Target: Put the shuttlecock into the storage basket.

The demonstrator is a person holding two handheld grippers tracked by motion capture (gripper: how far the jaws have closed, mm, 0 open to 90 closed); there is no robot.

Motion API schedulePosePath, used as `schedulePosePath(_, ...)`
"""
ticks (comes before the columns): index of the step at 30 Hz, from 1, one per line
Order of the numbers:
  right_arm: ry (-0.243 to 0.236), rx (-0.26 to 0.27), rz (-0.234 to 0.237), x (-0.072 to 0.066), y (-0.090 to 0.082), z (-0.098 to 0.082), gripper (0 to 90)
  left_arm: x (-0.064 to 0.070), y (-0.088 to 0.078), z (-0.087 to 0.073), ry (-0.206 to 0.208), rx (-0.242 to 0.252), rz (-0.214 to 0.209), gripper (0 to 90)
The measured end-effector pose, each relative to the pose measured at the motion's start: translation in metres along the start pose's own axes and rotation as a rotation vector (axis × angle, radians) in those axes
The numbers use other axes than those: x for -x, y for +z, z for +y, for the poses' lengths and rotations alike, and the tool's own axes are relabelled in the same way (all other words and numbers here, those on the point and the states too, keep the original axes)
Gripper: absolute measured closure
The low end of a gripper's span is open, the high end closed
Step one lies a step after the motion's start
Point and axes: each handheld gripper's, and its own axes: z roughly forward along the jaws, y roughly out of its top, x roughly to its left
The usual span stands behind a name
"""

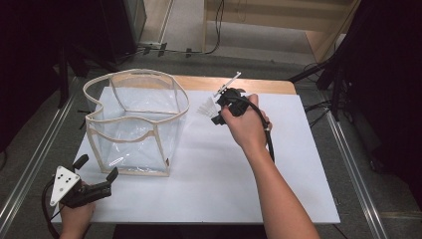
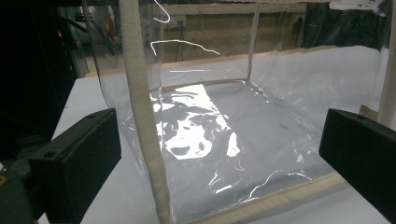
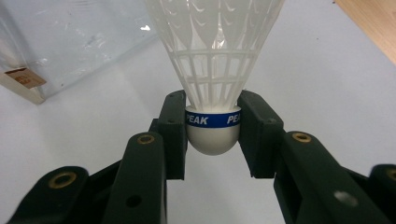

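Nearest the camera in the high view, at the table's front left corner, the left gripper [image 1: 95, 169] sits in the person's left hand [image 1: 75, 217] with its jaws spread wide and nothing between them. Just ahead of those jaws stands the clear bag [image 1: 134, 122], a see-through box with beige trim; in the left gripper view its near corner seam [image 2: 144, 140] rises between the two black jaws without touching either. Further right, past the bag's open mouth, the right hand [image 1: 247, 127] holds the right gripper [image 3: 213, 128] above the white table [image 1: 293, 164]. Its jaws are clamped on the shuttlecock [image 3: 213, 70] by its white cork, at the blue band, and the plastic skirt fans out away from the jaws, toward the bag.
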Motion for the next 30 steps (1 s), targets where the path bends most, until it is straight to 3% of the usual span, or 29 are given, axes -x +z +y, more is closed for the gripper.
schedulePosePath(30,-0.041,0.033,-0.002,0.0,-0.049,0.035,62.3,0.0,0.0,0.0,-0.001,0.001,-0.002,0.0)
